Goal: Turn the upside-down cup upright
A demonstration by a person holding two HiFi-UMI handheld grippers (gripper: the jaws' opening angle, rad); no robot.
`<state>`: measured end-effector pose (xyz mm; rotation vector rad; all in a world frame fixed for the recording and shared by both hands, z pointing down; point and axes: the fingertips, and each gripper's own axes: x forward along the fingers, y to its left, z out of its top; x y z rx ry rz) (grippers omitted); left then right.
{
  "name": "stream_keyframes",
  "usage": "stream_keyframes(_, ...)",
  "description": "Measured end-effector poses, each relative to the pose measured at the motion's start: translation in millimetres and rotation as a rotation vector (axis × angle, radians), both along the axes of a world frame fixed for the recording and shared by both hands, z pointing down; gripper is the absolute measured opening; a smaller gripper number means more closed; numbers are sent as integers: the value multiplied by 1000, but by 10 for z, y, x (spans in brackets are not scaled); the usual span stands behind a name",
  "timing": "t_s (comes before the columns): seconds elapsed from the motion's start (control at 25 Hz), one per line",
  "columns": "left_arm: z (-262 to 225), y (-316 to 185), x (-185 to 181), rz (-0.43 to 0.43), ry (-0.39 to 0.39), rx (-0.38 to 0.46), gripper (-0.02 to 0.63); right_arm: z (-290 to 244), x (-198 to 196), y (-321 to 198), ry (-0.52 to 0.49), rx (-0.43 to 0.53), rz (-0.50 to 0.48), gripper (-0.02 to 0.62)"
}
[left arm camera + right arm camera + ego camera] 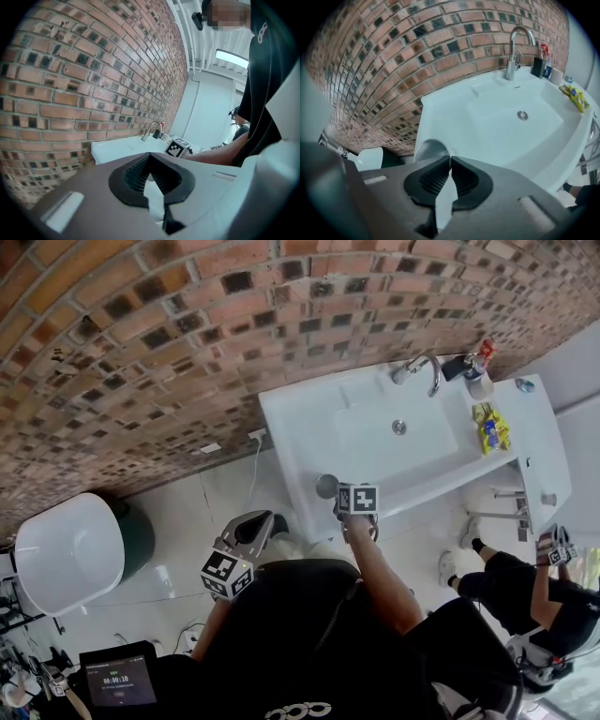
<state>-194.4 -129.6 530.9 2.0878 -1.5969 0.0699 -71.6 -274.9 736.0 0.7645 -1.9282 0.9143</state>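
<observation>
A small steel cup (pixel 327 486) hangs at the front left corner of the white sink counter (pixel 291 442). My right gripper (pixel 336 502) is shut on it; in the right gripper view the tips (pixel 449 158) pinch the cup's thin wall (pixel 429 149), and most of the cup is hidden behind the jaws. Which way up the cup is I cannot tell. My left gripper (pixel 270 521) is held low to the left of the counter. In the left gripper view (pixel 150 158) its jaws are shut with nothing between them.
The basin has a drain (pixel 399 427) and a chrome tap (pixel 427 369) at the brick wall. Bottles (pixel 478 369) and a yellow packet (pixel 491 427) sit on the counter's right side. A white toilet (pixel 70 549) stands at the left, and another person (pixel 525 589) crouches at the right.
</observation>
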Motion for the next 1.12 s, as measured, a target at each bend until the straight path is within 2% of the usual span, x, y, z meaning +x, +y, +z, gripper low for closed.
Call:
stream_keyframes(0.16,-13,-49,76,-6,-3,-1,15,-12,-83,46,-48,-54,-3,5)
stream_keyframes(0.32,-6,-98,122,-12,-9,-5,15,4,-81,-34,-68,-42,-32,5)
stream_keyframes(0.64,-27,-155,187,-41,-26,-7,15,49,-85,-64,-92,-72,-85,51)
stream_keyframes(0.8,-47,-136,235,-60,-33,-11,15,14,-65,8,-101,-129,-80,83)
stream_keyframes(0.92,-57,-105,315,-77,-37,-18,15,4,-27,-23,-133,-110,-106,98)
stream_keyframes(1.12,-31,36,454,-124,-26,-43,15,-245,103,-82,-212,-59,-87,98)
